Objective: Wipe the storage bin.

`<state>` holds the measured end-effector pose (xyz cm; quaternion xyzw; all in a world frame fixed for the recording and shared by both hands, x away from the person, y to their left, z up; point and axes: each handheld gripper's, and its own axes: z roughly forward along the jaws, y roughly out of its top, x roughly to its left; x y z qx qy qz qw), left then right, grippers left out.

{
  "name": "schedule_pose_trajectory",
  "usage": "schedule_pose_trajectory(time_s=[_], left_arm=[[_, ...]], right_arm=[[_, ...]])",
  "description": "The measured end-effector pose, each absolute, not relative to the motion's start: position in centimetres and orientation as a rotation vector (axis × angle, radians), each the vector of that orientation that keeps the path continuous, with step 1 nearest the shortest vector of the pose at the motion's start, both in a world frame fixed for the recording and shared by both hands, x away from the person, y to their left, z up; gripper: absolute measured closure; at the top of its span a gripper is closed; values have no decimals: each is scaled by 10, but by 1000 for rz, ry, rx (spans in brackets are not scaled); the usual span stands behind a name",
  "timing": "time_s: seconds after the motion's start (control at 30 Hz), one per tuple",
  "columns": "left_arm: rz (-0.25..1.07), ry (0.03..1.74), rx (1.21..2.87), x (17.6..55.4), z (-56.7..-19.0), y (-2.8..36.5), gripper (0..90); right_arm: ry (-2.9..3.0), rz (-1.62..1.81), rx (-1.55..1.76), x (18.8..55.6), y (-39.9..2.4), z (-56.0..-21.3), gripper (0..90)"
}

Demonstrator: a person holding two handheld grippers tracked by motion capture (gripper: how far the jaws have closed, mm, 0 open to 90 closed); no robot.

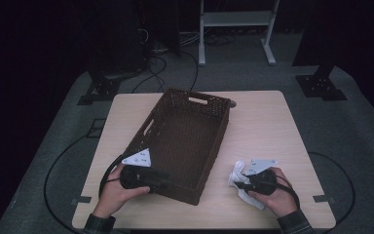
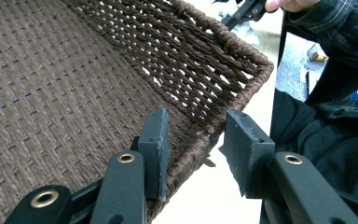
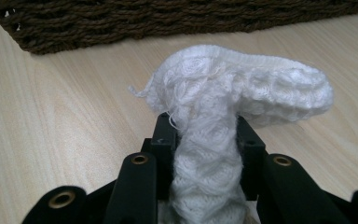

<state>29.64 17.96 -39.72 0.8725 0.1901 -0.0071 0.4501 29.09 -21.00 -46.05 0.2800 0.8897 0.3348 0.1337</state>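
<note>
**Item 1. White knitted cloth** [image 3: 214, 116]. Location: on the bench [image 1: 263, 122], just right of the basket's near right corner and apart from it. Your right claw [image 1: 241, 181] is clamped on it: in the right gripper view the bunched middle sits pinched between both pads, the free end flopping over above them.

**Item 2. Woven brown basket** [image 1: 219, 131]. Location: centre of the bench, set at a slant, long side running away from you. Contents: none visible; the high view and the left gripper view show bare woven floor. Handle slots in the far and left walls.

**Item 3. Left claw** [image 1: 161, 178]. Location: at the basket's near left corner, straddling the rim [image 2: 200, 140]. One pad lies inside against the wall, the other stands off outside with a gap, so the jaws are part open and not yet gripping the wicker.

**Step in hand (judged):** cloth secured, basket being steadied; loading not begun.

**Next move calls for:** you lift the cloth clear of the bench, carry it left over the near wall, and release above the floor. Keep the dangling end from snagging on the rim.
</note>
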Motion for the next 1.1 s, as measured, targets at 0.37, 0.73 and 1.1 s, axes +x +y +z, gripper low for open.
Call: schedule_pose_trajectory(time_s=[0.37, 0.73, 1.1], left_arm=[[-41, 449, 2151, 302, -399, 146, 686], [-33, 447, 2186, 304, -398, 116, 742], [-21, 433, 2156, 302, -391, 128, 631]], right_arm=[[2577, 954, 812, 292, -211, -461, 671], [2576, 928, 807, 292, -211, -462, 671], [2577, 924, 803, 292, -211, -463, 670]])
